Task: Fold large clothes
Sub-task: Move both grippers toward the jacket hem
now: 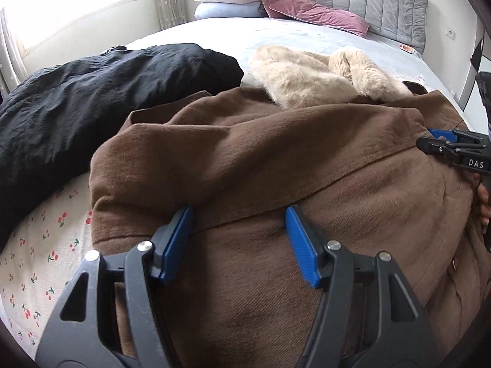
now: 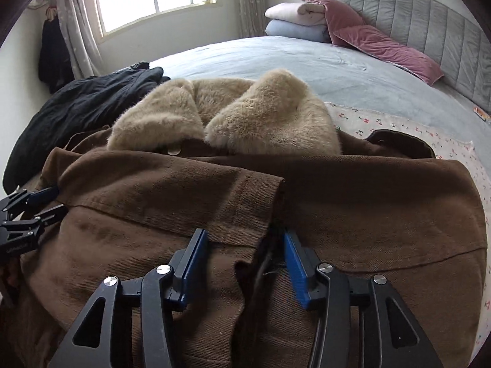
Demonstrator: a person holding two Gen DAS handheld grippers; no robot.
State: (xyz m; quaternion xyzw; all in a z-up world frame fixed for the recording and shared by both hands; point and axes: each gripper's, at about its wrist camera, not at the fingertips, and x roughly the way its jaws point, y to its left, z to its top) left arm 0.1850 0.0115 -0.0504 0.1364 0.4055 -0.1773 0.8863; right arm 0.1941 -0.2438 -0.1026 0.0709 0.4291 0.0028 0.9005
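In the left wrist view, the left gripper (image 1: 239, 230) hangs over a brown coat (image 1: 276, 168) lying folded on the bed (image 1: 307, 35), its jaws spread with nothing pinched, the blue pads resting just above a folded edge. A cream fur collar (image 1: 307, 76) lies at the coat's far end, and a black garment (image 1: 92, 98) sits beside it on the left. The right gripper (image 1: 448, 147) enters from the right edge.

In the right wrist view, the right gripper (image 2: 242, 251) stands with jaws spread over the coat (image 2: 368, 199), straddling a cuff edge without gripping it. The left gripper (image 2: 46, 202) touches the coat's left side. Folded blankets (image 2: 294, 21) and a pink pillow (image 2: 383, 46) lie by the headboard (image 2: 429, 15).
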